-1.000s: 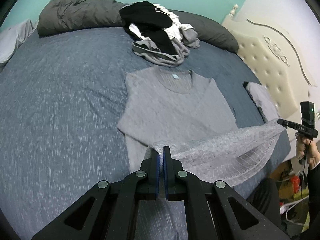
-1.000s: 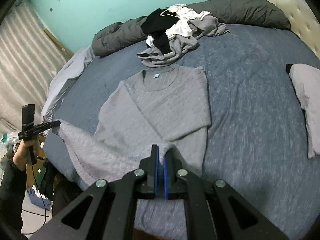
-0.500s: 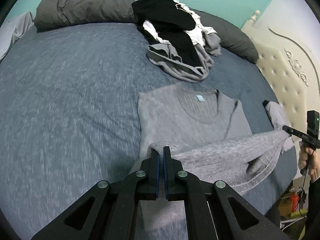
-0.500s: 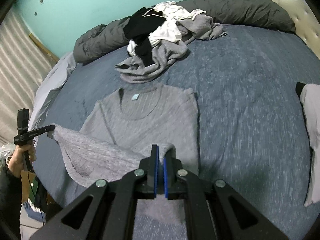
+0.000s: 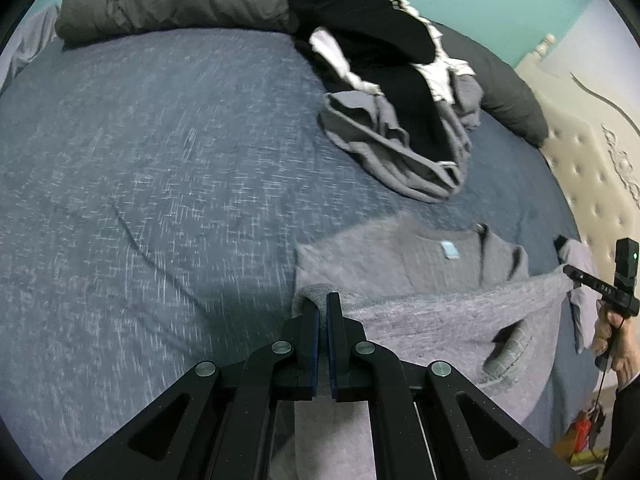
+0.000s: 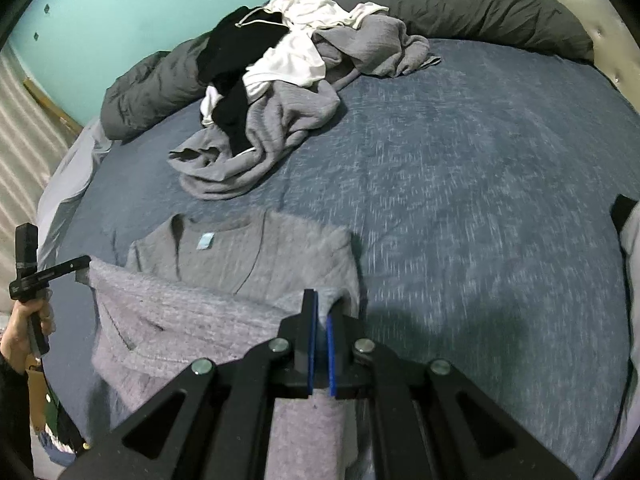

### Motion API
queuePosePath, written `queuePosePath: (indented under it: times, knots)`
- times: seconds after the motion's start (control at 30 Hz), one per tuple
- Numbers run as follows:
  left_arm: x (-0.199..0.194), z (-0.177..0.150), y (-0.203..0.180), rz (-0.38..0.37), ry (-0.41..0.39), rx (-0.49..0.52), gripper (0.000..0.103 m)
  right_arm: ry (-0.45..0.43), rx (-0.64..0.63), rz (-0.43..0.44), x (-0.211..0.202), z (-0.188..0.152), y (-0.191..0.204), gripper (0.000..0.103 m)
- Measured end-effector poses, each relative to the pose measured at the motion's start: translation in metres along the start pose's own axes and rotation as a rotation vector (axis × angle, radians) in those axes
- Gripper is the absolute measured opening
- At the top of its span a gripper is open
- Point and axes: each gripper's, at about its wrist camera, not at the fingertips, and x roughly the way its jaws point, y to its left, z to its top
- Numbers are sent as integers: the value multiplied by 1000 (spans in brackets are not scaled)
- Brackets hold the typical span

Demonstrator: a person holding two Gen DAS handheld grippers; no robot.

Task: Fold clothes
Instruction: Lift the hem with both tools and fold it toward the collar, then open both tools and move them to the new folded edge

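Sweater: one grey sweater (image 5: 432, 264) on the bed (image 5: 160, 160), hem lifted over its chest.
Hand-held grippers: your left hand-held gripper (image 5: 322, 312) and right hand-held gripper (image 6: 322, 312) each pinch a hem corner.
Pile: one heap of clothes (image 6: 288, 92) beyond the collar.

**Hidden, cropped and blurred parts**

The lower body of the grey sweater (image 6: 256, 264) is covered by its own lifted hem and by the right gripper (image 6: 319, 312). The bedsheet (image 5: 160, 184) is smeared by motion blur. A pale folded garment (image 6: 632, 240) is cut off by the frame edge. The objects on the floor (image 5: 584, 432) cannot be identified.
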Motion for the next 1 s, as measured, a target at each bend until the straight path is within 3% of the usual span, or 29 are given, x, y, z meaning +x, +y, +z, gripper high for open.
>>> queuePosePath:
  times: [0.2, 0.27, 0.33, 0.37, 0.4, 0.5, 0.6, 0.8, 0.87, 1.0]
  knots:
    - [43, -8, 11, 16, 24, -28, 7, 30, 44, -31, 51, 11, -16, 4]
    - [47, -14, 11, 25, 6, -16, 12, 31, 64, -43, 63, 9, -21, 4]
    - [36, -18, 13, 51, -51, -4, 33, 9, 75, -50, 69, 5, -24, 7]
    - [30, -21, 13, 64, -81, 2, 54, -12, 74, -50, 67, 3, -25, 7]
    - [22, -22, 16, 58, -109, -5, 57, -30, 69, -46, 65, 1, -25, 9]
    - [-2, -29, 22, 37, -173, -13, 57, -90, 63, -30, 51, -2, -27, 12]
    - [-16, -41, 17, 36, -175, 41, 57, -170, 82, -65, 29, -3, -30, 58]
    - [-10, -80, -13, 43, -93, 227, 57, -202, -45, -1, -2, -27, -7, 56]
    - [-3, -88, -17, 40, -67, 255, 54, -170, -117, 21, 2, -41, 8, 55]
    - [16, -99, -20, 68, -7, 299, 50, -78, -256, 24, 25, -68, 32, 41]
